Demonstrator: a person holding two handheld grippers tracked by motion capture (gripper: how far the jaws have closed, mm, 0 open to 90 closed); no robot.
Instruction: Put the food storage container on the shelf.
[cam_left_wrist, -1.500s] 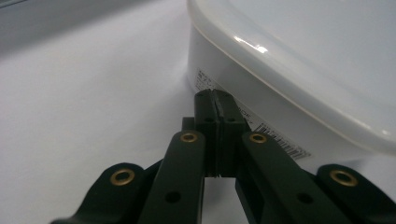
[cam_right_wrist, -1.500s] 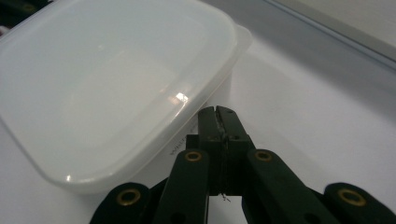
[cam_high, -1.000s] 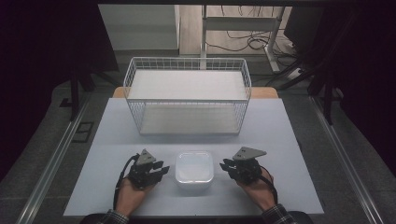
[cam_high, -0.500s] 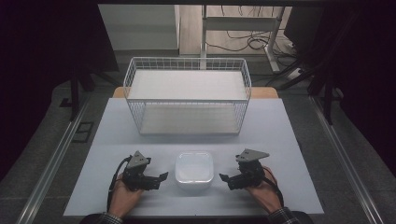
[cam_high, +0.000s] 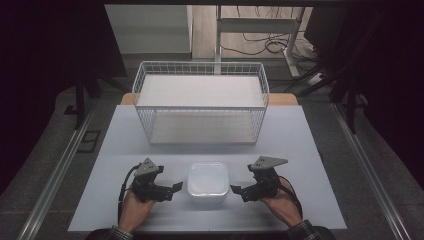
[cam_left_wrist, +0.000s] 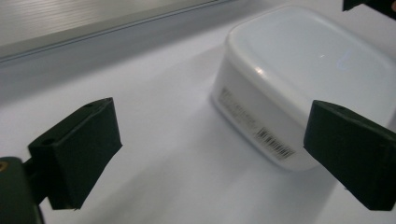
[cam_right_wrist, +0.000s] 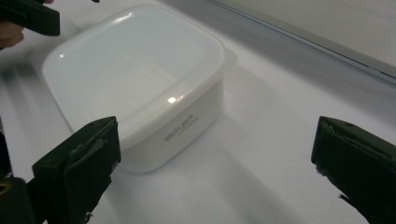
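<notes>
Container (cam_high: 208, 182) sits on the tabletop (cam_high: 310, 150) just in front of the wire basket (cam_high: 200, 107). Left hand-held gripper (cam_high: 176, 186) and right hand-held gripper (cam_high: 234, 190) have just spread wide, flanking it, nothing pinched. I read that as released.

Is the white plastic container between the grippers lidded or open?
Lidded: the white square plastic container carries a smooth translucent lid with its rim overhanging the walls.

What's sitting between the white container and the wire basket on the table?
Nothing: in the high view, only bare table lies between the white container and the wire basket behind it.
</notes>
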